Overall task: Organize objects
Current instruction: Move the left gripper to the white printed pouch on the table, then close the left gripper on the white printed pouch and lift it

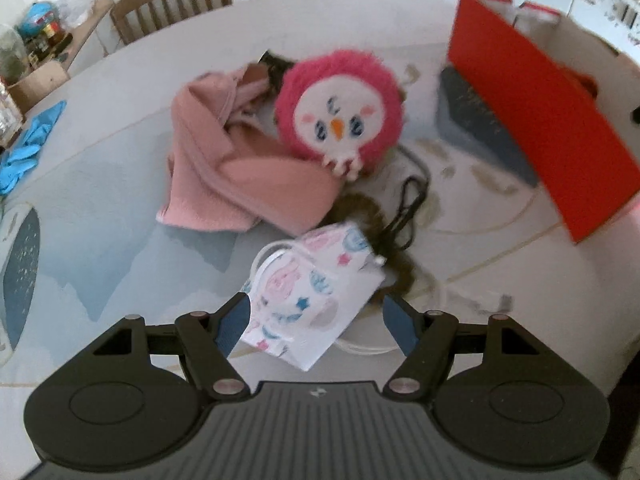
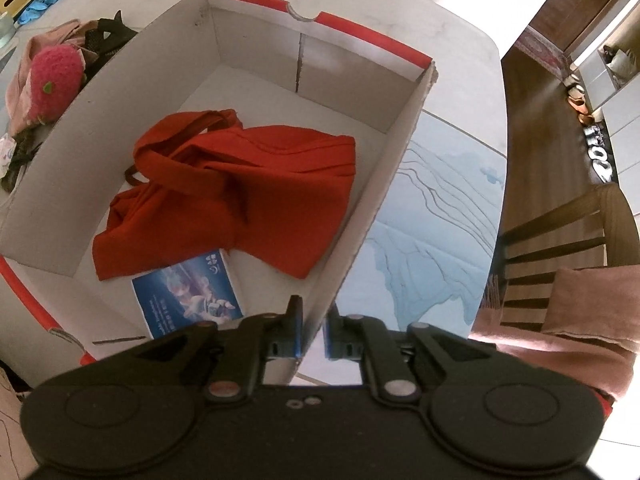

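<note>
Now your left gripper (image 1: 316, 312) has its jaws spread wide around the face mask (image 1: 308, 292), while your right gripper (image 2: 312, 332) pinches the box (image 2: 360, 208) wall.

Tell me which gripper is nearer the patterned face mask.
Left. The left gripper straddles the face mask, jaws open; the right gripper is off at the box wall, clamping it.

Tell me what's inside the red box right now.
Inside the red box lie a red cloth bag and a blue printed packet. Whatever is under the bag is covered.
</note>
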Demonstrator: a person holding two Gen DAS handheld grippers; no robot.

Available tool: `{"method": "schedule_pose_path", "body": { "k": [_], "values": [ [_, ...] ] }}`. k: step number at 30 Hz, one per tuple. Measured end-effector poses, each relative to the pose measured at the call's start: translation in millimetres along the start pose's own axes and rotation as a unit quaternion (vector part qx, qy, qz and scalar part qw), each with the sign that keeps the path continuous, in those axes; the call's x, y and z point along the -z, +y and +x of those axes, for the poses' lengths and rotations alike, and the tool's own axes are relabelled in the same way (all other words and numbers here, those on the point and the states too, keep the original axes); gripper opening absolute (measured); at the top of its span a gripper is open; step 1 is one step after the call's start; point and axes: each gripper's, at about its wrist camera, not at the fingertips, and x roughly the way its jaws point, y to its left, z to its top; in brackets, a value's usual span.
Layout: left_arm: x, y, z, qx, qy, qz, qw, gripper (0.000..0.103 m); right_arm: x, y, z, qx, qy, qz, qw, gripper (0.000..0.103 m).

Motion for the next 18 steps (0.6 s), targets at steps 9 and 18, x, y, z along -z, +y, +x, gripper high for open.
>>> {"method": "schedule_pose_path", "body": {
  "k": [9,18],
  "values": [
    [-3.5,-22.1,19.6,-0.001,0.005,0.092,0.9957,0.072,-0.6,2.4,0.6,0.004,0.002,-0.006,1.0,0.008],
    [-3.0,-0.2,33.8,0.048,0.024,0.029,0.9982,0.072,-0.8,2.1,0.2,0.004,0.001,-0.002,1.0,0.008]
  ]
}}
